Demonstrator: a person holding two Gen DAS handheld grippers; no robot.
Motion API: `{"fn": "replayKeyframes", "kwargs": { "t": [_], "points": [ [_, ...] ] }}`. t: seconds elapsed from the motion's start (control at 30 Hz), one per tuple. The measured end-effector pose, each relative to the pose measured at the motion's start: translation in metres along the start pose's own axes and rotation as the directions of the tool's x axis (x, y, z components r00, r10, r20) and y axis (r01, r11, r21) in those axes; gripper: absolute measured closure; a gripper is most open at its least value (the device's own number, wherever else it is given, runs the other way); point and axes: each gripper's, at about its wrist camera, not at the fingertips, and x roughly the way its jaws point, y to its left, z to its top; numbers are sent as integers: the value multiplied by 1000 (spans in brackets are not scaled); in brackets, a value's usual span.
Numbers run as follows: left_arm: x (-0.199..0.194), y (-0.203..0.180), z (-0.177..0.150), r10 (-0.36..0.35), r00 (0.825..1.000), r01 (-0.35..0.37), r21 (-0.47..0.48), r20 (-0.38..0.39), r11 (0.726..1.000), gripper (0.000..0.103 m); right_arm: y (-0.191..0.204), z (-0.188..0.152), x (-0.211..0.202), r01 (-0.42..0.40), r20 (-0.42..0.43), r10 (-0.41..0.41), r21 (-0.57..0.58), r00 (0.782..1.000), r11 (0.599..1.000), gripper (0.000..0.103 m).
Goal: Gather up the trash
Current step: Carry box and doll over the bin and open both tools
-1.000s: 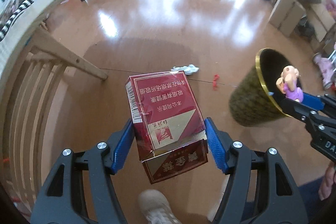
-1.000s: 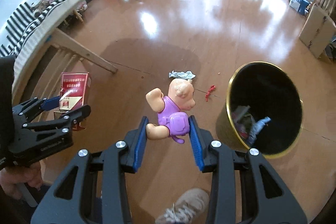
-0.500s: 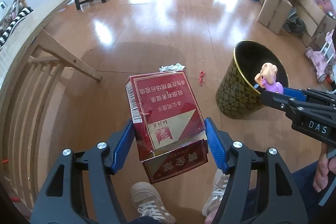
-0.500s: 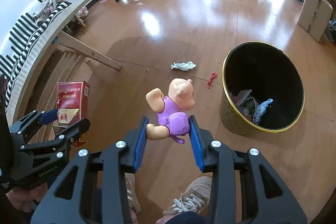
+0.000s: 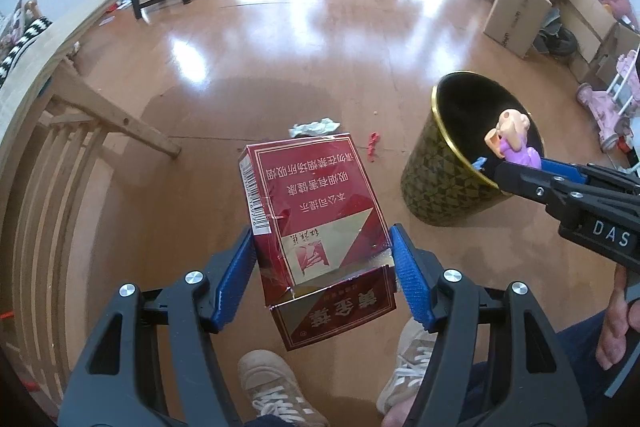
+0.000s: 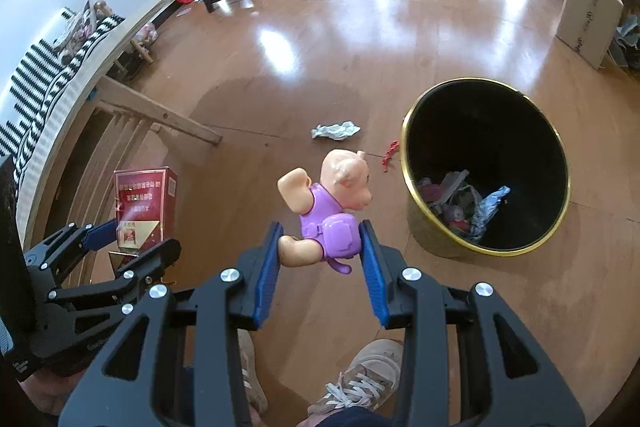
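- The left gripper [image 5: 322,267] is clamped on a red cigarette box [image 5: 316,211], its blue pads pressing the lower sides. The box's lid flap hangs open below the pads, and the cardboard looks creased, so the box could buckle or slip out before it gets to the bin.
- The right gripper [image 6: 320,263] is clamped on a toy pig [image 6: 332,203] in purple, held by its rounded lower body. Smooth, curved plastic could twist or pop out of the pads if the hand tilts sharply.
- The bin [image 6: 406,155], black inside with a gold rim, stands on the floor to the right of both held things and already holds some trash. Neither thing appears to be over its mouth yet, so letting go now would likely drop them on the floor.
- The two grippers sit close side by side; swinging both toward the bin together risks them knocking each other or tipping the bin.
- A crumpled wrapper [image 6: 335,130] and a small red scrap [image 6: 389,155] lie on the floor just beside the bin, and the person's shoes [image 6: 360,375] are near, so they could be kicked away.
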Motion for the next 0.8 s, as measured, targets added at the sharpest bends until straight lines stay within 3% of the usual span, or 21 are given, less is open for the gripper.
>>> {"fn": "replayKeyframes", "kwargs": {
  "t": [0.5,0.8],
  "points": [
    [23,-109,43,-159,987,158,125,-9,979,38,-118,16,-39,73,47,-88,252,995,965,64],
    [44,-144,63,-215,976,217,122,-26,969,38,-143,22,-47,79,53,-99,299,994,951,64]
  ]
}}
